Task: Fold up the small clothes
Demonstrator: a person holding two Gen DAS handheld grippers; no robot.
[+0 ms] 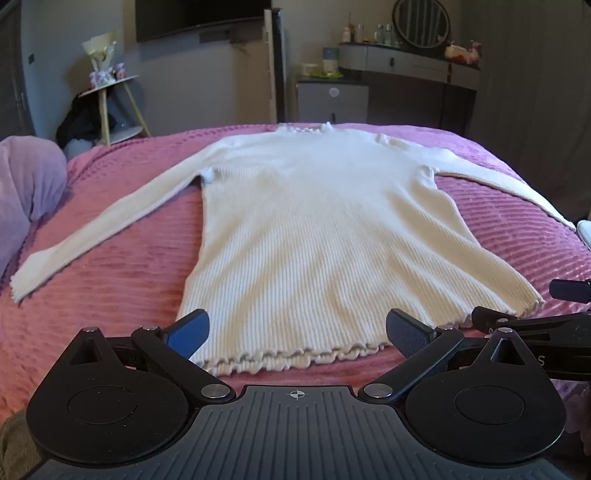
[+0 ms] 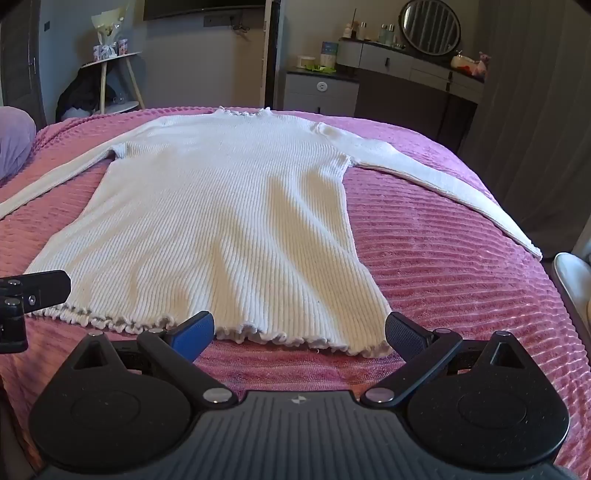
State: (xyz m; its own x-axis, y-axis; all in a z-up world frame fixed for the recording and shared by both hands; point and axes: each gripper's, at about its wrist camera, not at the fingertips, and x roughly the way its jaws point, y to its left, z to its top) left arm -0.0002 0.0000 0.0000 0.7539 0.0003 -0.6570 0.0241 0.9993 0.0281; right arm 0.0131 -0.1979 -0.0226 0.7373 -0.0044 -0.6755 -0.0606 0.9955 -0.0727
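Note:
A white ribbed long-sleeved top [image 1: 314, 229] [image 2: 229, 221] lies flat on the pink bedspread [image 1: 122, 280] [image 2: 443, 266], collar far, frilled hem near, both sleeves spread out sideways. My left gripper [image 1: 297, 330] hovers open over the left part of the hem, nothing between its blue pads. The right gripper [image 2: 299, 332] stands open over the hem's right corner, also holding nothing. Each gripper shows at the edge of the other's view: the right gripper [image 1: 535, 317], the left gripper [image 2: 33, 291].
A lilac pillow [image 1: 26, 184] lies at the bed's left edge. Beyond the bed stand a small round side table [image 1: 110, 107], a low cabinet [image 1: 332, 101] and a dressing table with a round mirror [image 1: 421, 22]. A white object [image 2: 572, 280] sits at the bed's right edge.

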